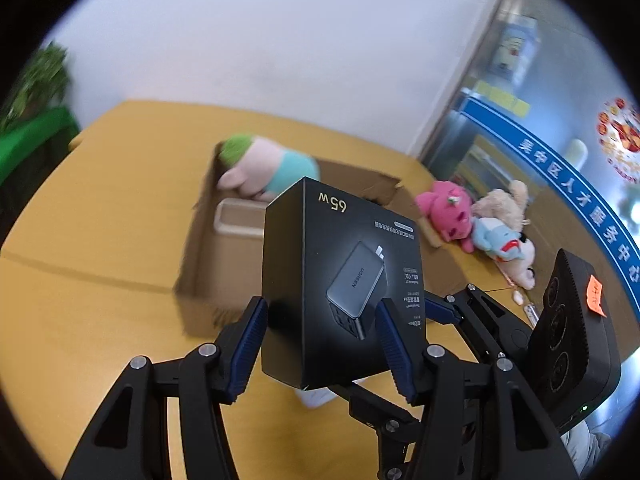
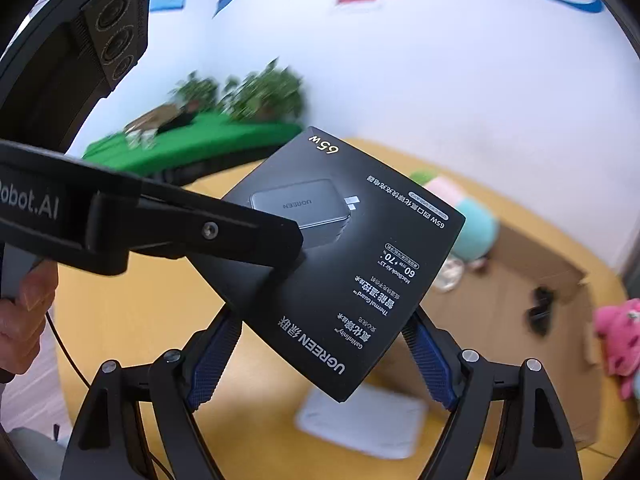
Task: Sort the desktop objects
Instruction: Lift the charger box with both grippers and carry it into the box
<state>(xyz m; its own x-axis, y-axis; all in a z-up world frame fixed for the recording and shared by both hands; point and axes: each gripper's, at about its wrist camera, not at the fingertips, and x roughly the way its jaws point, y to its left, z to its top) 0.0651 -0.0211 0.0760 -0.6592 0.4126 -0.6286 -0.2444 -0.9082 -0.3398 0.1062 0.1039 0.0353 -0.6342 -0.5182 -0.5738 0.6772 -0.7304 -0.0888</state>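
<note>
Nearest the left wrist camera, the left gripper (image 1: pixel 320 344) has its two blue pads closed about halfway against the side and front faces of a black charger box (image 1: pixel 340 280), which hangs in the air above the table (image 1: pixel 100 220), tilted, its "65W" end farthest from the camera. The right gripper (image 2: pixel 320 360) has the same box (image 2: pixel 352 264) between its pads at a wider spread; the pads sit at the box's two lower edges, though whether they press on it I cannot tell. So one box sits between two grippers. In the right view the left gripper's black finger (image 2: pixel 192 232) lies across the box's printed face, and a hand (image 2: pixel 24 320) holds a handle at the left edge. Directly under the box a white flat thing (image 2: pixel 360 420) lies on the yellow tabletop, blurred. Just beyond it stands an open cardboard carton (image 1: pixel 224 264), flaps spread; inside it lie a beige tray (image 1: pixel 240 216) and one plush toy (image 1: pixel 268 168) in pink, green and teal. To the right of the carton, a heap of about three more plush toys – a pink one (image 1: pixel 444 212), a cream one (image 1: pixel 504 208), a pale blue one (image 1: pixel 496 240) – lies near the table's right edge. The tabletop to the left of the carton is bare out to its curved rim. Farther off, a green-covered table (image 2: pixel 208 144) carries potted plants (image 2: pixel 264 92) before a white wall (image 1: pixel 280 40).
</note>
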